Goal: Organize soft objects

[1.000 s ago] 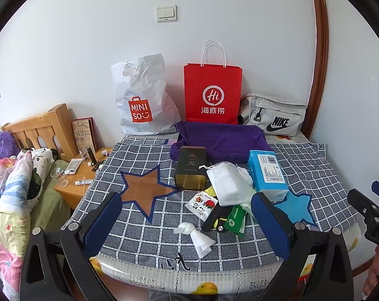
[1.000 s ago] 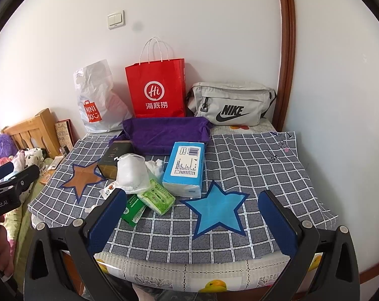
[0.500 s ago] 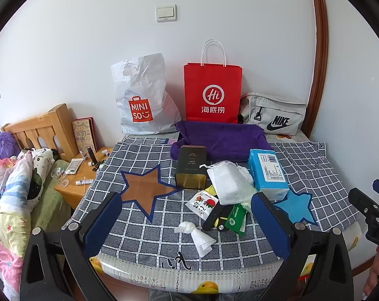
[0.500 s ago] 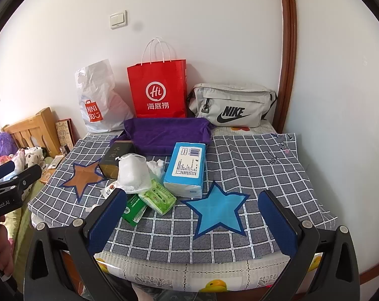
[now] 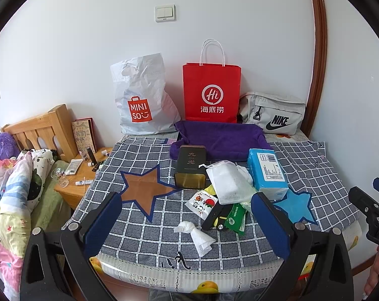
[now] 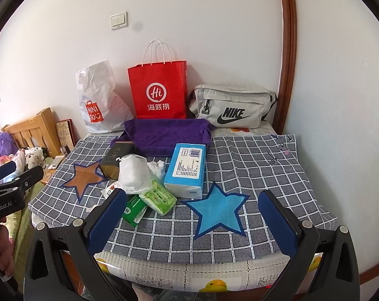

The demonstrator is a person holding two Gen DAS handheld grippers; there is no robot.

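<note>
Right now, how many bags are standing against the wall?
3: a white Miniso plastic bag on the left, a red paper bag in the middle, a grey Nike bag on the right. Others may be hidden.

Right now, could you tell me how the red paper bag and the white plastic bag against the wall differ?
The red paper bag stands upright and crisp-edged, while the white plastic bag slumps, crumpled. The red paper bag has white rope handles; the white plastic bag shows only a cut-out grip. The red one carries a white round logo, the white one an orange printed logo. Both lean against the wall behind the purple cloth.
</note>
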